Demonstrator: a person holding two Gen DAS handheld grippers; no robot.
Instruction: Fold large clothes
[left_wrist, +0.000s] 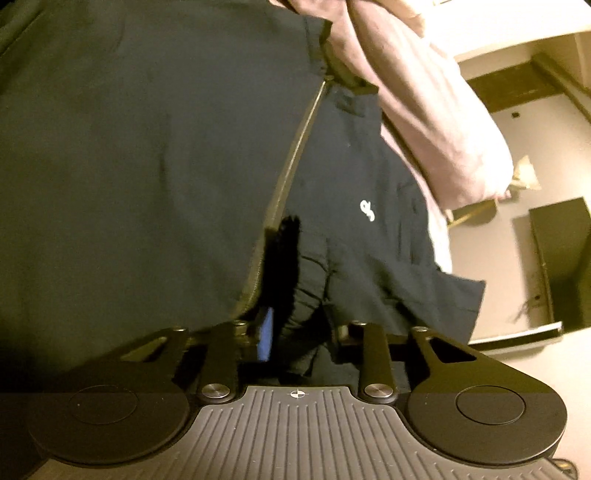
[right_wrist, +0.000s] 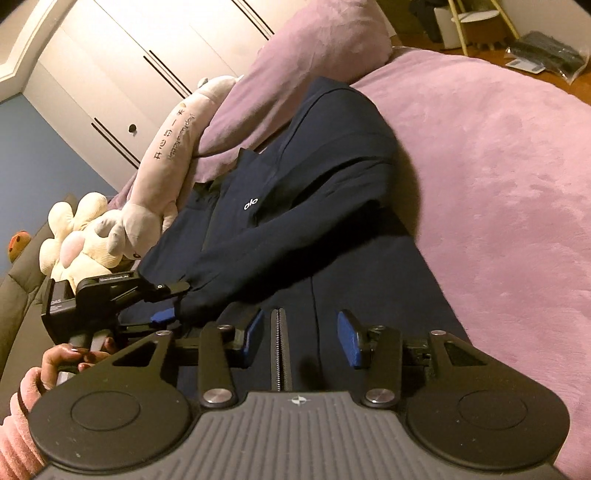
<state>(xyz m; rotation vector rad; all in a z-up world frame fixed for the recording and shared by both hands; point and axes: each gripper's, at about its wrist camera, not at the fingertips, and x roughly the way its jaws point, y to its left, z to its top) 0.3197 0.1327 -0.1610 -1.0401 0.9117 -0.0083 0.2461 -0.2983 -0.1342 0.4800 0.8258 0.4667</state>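
2 grippers are on 1 navy zip-up jacket (right_wrist: 306, 206) that's spread over a purple fuzzy blanket (right_wrist: 498, 155) on a bed. From the right wrist view, the right gripper (right_wrist: 300, 338) sits low over the jacket's front, its blue pads (right_wrist: 347, 338) spread well apart with the zipper (right_wrist: 280, 350) running up between them, so that claw is released and not pinching anything. Over at about 9 o'clock in the same view, the left gripper (right_wrist: 173, 301) is clamped on the cuff end of a sleeve (right_wrist: 258, 254), which is folded across the jacket's chest toward 1 o'clock, right under the small white logo (right_wrist: 251, 204). You can see the person's hand (right_wrist: 74, 360) on that gripper's handle, with a pink fuzzy cuff (right_wrist: 16, 428) at 8 o'clock. The left wrist view is mostly just navy fabric filling the frame up close; dark cloth bunches right between the fingers, with 1 blue pad (left_wrist: 266, 334) peeking out, so that one is grasping the sleeve. The zipper (left_wrist: 291, 166) runs diagonally up toward 12 o'clock there, and the logo (left_wrist: 366, 210) shows at about 2 o'clock. Beyond the jacket at 10 o'clock in the right view are a long pale plush toy (right_wrist: 173, 147) and a cream flower-shaped plush (right_wrist: 79, 236), a purple pillow (right_wrist: 306, 62) at 12 o'clock, and white wardrobe doors (right_wrist: 129, 62) behind.
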